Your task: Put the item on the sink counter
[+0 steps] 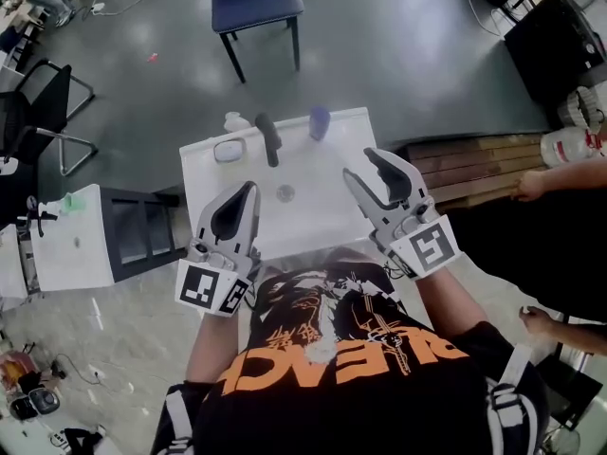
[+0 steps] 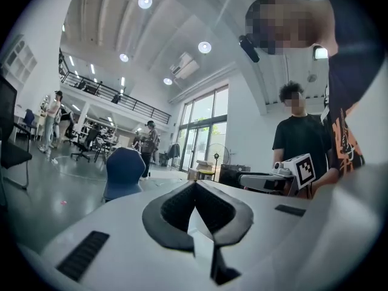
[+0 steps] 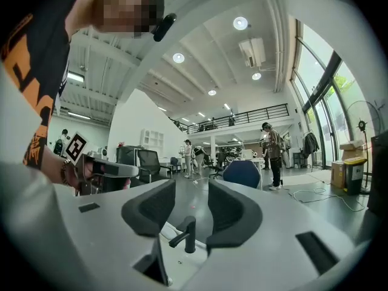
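The white sink counter stands just ahead of me, with a black faucet over its basin. On its far edge stand a purple cup and a small white bottle, and an oval dish lies at the left. My left gripper hovers over the counter's near left corner; in the left gripper view its jaws meet with nothing between them. My right gripper hangs over the counter's right side, jaws apart and empty. The faucet shows through the gap of the right gripper.
A blue chair stands beyond the counter. A white cabinet and a dark shelf unit stand at the left. At the right are wooden boards, a white jug and another person's hand.
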### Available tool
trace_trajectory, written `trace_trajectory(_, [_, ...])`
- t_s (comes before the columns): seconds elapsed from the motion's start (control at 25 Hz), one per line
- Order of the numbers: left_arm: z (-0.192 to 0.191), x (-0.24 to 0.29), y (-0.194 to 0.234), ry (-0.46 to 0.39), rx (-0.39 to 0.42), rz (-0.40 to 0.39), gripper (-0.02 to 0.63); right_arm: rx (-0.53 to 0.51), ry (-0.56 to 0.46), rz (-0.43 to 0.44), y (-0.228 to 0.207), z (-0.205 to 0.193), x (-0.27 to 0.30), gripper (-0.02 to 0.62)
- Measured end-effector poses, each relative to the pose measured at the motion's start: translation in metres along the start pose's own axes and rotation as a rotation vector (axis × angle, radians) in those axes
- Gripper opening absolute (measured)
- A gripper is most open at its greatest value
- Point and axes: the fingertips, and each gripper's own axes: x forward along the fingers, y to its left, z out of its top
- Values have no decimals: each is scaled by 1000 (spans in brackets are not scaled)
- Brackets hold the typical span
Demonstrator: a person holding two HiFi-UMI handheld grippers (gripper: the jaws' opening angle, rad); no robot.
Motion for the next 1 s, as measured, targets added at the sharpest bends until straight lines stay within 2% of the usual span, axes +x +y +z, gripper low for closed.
trace_trajectory(0.2, [9, -2, -3, -11, 37, -23, 15, 25, -28, 3, 11, 16, -8, 139])
trace_trajectory(0.8, [17, 10, -22, -12, 23, -92, 17, 51, -60, -23, 23, 40, -19, 17])
trace_trajectory(1.0, [18, 12, -19, -13, 32, -91, 15, 59, -41, -27, 24, 36, -11, 14])
